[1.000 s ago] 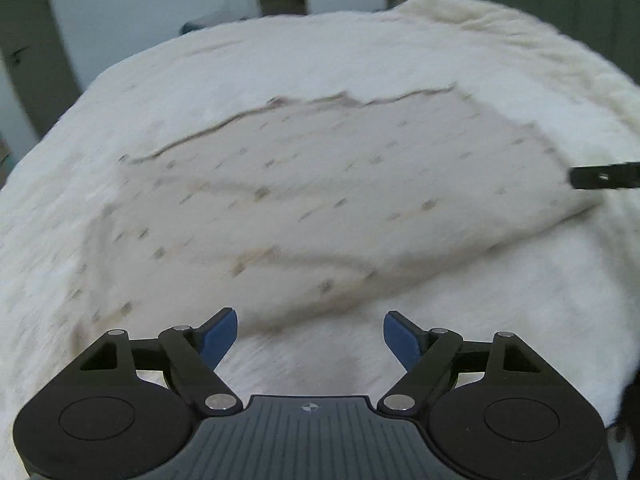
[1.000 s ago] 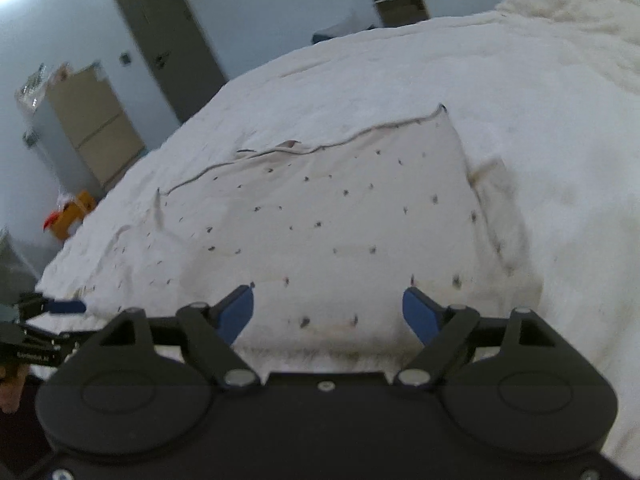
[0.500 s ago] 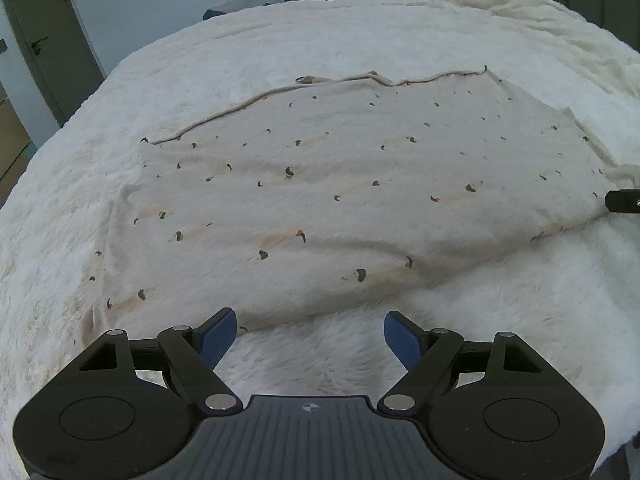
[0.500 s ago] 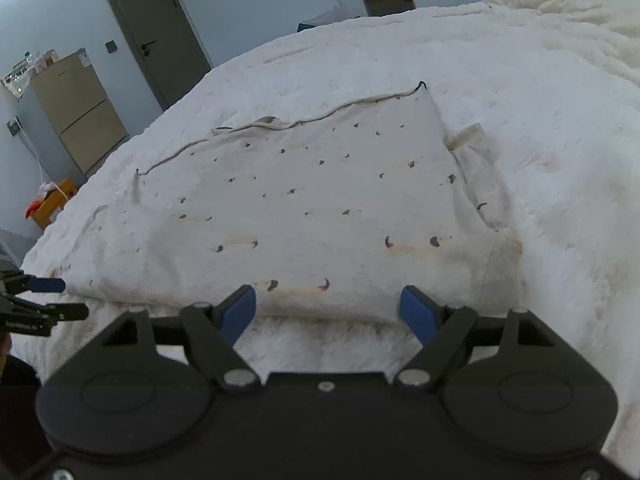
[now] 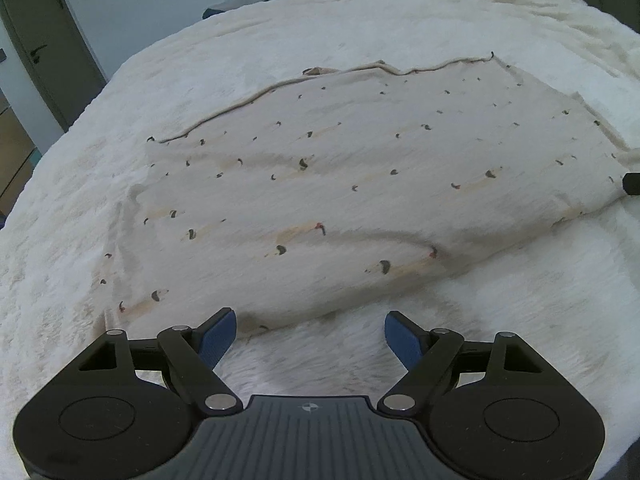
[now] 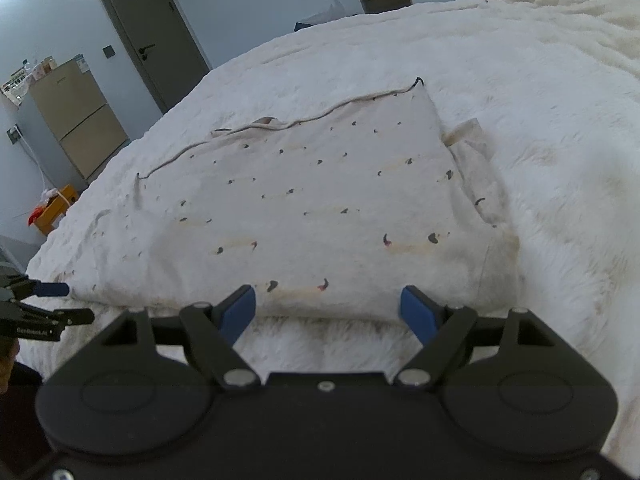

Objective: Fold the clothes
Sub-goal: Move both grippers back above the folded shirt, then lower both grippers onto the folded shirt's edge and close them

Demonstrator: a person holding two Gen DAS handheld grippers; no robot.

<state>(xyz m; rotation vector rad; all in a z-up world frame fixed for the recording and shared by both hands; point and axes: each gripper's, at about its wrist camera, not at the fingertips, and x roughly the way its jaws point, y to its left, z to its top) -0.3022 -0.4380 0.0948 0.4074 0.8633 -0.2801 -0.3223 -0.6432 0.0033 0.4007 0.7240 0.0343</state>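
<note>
Left wrist view: a cream garment [image 5: 352,184] with small dark printed marks lies spread flat across the middle of the frame on a white fluffy blanket [image 5: 520,320] covering a bed. The left tongs [image 5: 310,334], at the lower centre, stand wide apart and hold nothing; their blue pads hover just short of the garment's near edge. At the right edge, a dark tip of the right tongs [image 5: 632,184] is cut off by the frame.

Right wrist view: the right tongs [image 6: 330,312] are likewise spread wide and empty, near the garment's [image 6: 304,208] near hem. A strip of fabric at the garment's right side is folded under; its shape is unclear. The left tongs [image 6: 48,300] appear partly cropped at the left edge.
</note>
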